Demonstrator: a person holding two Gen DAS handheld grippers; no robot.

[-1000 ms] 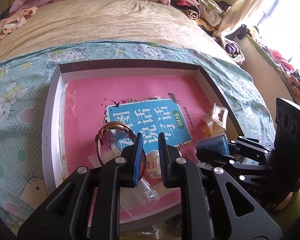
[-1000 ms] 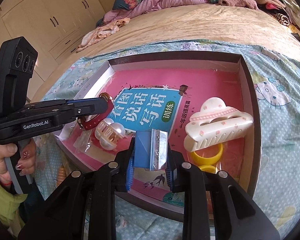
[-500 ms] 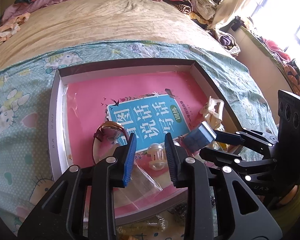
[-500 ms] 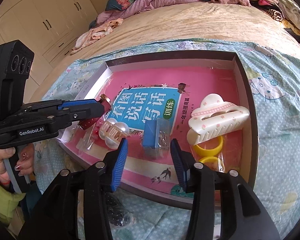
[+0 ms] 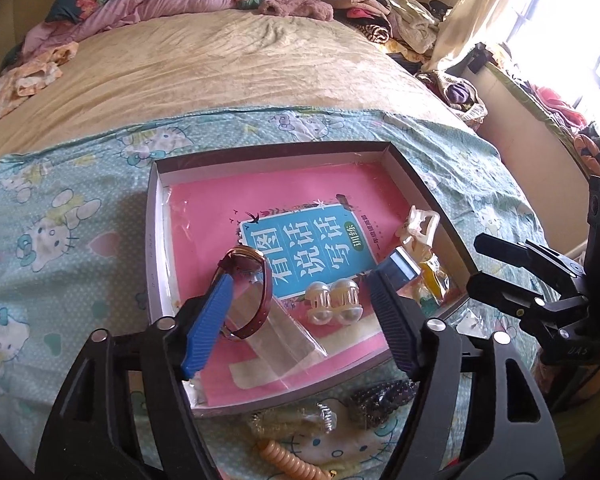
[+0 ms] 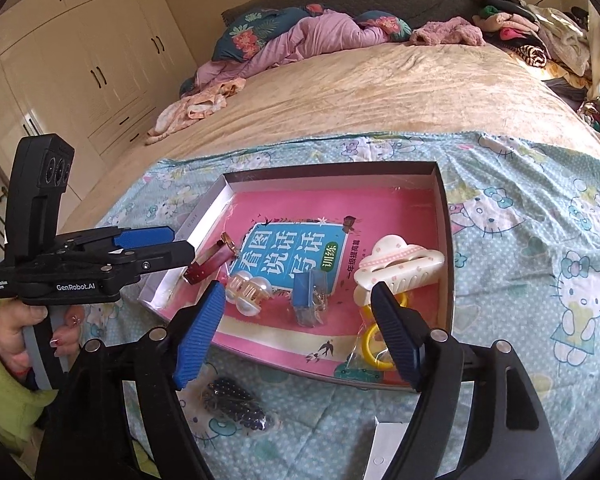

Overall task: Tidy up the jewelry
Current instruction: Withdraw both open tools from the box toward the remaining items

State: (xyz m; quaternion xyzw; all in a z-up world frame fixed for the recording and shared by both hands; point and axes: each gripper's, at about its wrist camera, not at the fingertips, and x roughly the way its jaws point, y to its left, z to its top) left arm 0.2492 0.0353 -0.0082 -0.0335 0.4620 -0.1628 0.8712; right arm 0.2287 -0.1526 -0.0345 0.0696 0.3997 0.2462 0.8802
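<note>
A shallow tray (image 6: 446,216) with a pink printed sheet on its floor lies on a teal cartoon-cat blanket (image 6: 540,240) spread over the bed (image 6: 380,88), and most of the jewelry sits inside it. Near the tray's front left corner a dark red bangle (image 5: 256,300) rests half on a clear plastic bag (image 5: 284,340). Just right of the bangle is a pearl hair clip (image 5: 334,302), and further right a small blue card packet (image 6: 308,296). Against the tray's right wall lie a white claw clip (image 6: 396,268) and, in front of it, yellow rings (image 6: 374,340) in a bag. Outside the tray's front edge, on the blanket, lie a dark beaded piece (image 6: 236,404) and a peach coil hair tie (image 5: 288,460).

The left hand-held gripper (image 5: 300,320) hangs above the tray's front left part, and its jaws have just been opening, with nothing pinched between them. The right hand-held gripper (image 6: 296,328) hangs above the tray's front edge; its jaws have also just been opening, and the blue card packet lies free on the tray floor beyond them.
</note>
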